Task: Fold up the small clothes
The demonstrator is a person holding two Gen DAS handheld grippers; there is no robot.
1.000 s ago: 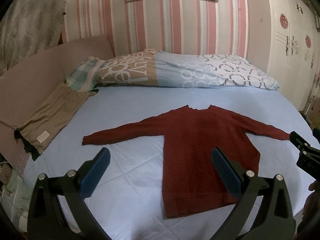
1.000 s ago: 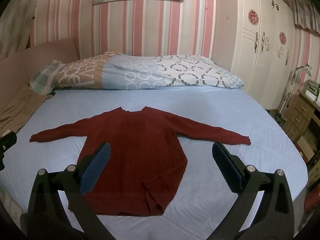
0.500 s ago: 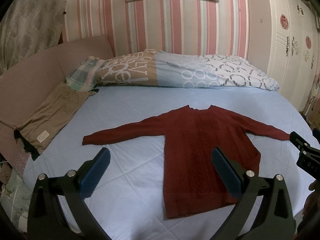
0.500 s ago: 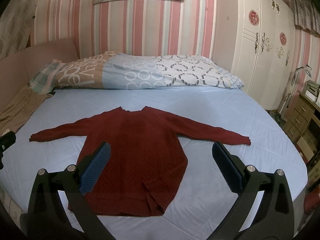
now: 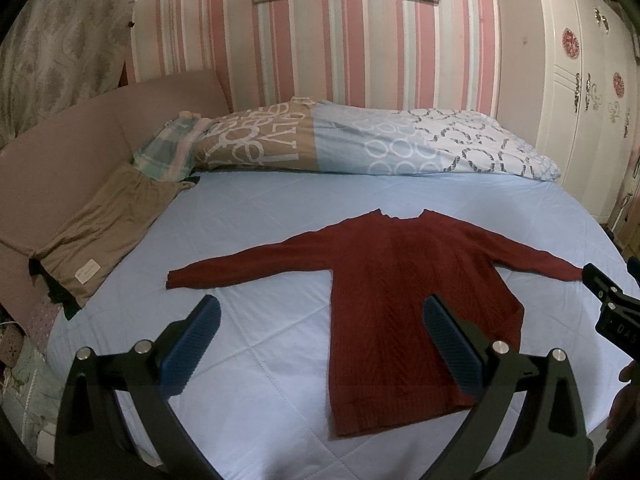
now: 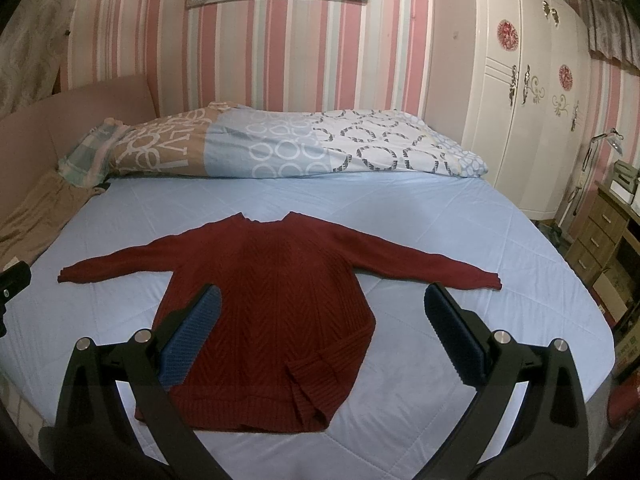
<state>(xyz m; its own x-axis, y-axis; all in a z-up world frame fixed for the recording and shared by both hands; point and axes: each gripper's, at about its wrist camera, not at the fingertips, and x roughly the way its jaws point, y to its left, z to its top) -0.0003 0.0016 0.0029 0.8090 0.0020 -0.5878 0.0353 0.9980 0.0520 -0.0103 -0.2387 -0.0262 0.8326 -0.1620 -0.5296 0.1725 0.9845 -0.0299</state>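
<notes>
A dark red knitted sweater (image 5: 404, 292) (image 6: 272, 304) lies flat on the light blue bed sheet (image 5: 256, 232) (image 6: 440, 216), both sleeves spread out sideways. Its hem corner on the right is folded up in the right wrist view. My left gripper (image 5: 320, 338) hovers open above the sheet near the sweater's left side, nothing between its blue pads. My right gripper (image 6: 320, 336) hovers open over the sweater's lower right part, also holding nothing. The right gripper's body shows at the right edge of the left wrist view, near the right sleeve's cuff.
A patterned duvet (image 5: 360, 144) (image 6: 280, 144) lies rolled along the head of the bed. Tan clothing (image 5: 100, 232) sits at the left edge by the padded headboard (image 5: 80, 140). A white wardrobe (image 6: 520, 112) and a wooden drawer unit (image 6: 600, 232) stand right.
</notes>
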